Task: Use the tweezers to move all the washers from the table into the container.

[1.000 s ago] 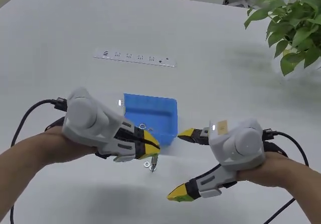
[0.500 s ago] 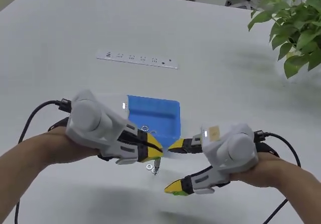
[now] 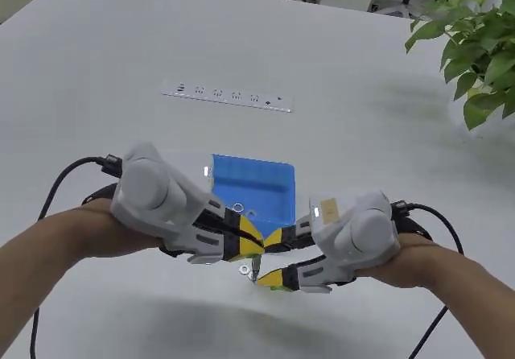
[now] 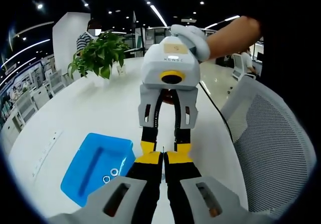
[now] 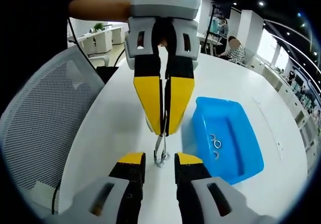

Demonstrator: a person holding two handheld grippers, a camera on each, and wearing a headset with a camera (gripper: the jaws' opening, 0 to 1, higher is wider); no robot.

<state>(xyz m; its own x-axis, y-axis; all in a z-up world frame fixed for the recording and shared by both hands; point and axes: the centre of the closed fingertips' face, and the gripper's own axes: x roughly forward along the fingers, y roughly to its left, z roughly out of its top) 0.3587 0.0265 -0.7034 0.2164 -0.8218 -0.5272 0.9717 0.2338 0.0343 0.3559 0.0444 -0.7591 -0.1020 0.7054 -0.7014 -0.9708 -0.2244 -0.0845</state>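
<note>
My left gripper (image 3: 254, 246) is shut on thin metal tweezers (image 5: 161, 143), which point down at the white table. A small washer (image 3: 244, 270) lies at the tweezer tips (image 5: 161, 162). My right gripper (image 5: 159, 159) is open and faces the left one nose to nose, one jaw on either side of the tweezer tips. Just beyond both grippers stands the blue container (image 3: 257, 178), with a few washers (image 5: 215, 143) lying in it.
A white power strip (image 3: 225, 97) lies further back on the table. A green plant (image 3: 483, 45) stands at the far right corner. Cables trail from both grippers toward me. A mesh office chair (image 4: 271, 143) stands beside the table.
My right gripper has moved left, up to the left gripper, so its open jaws now flank the tweezer tips. The left gripper and tweezers have hardly moved.
</note>
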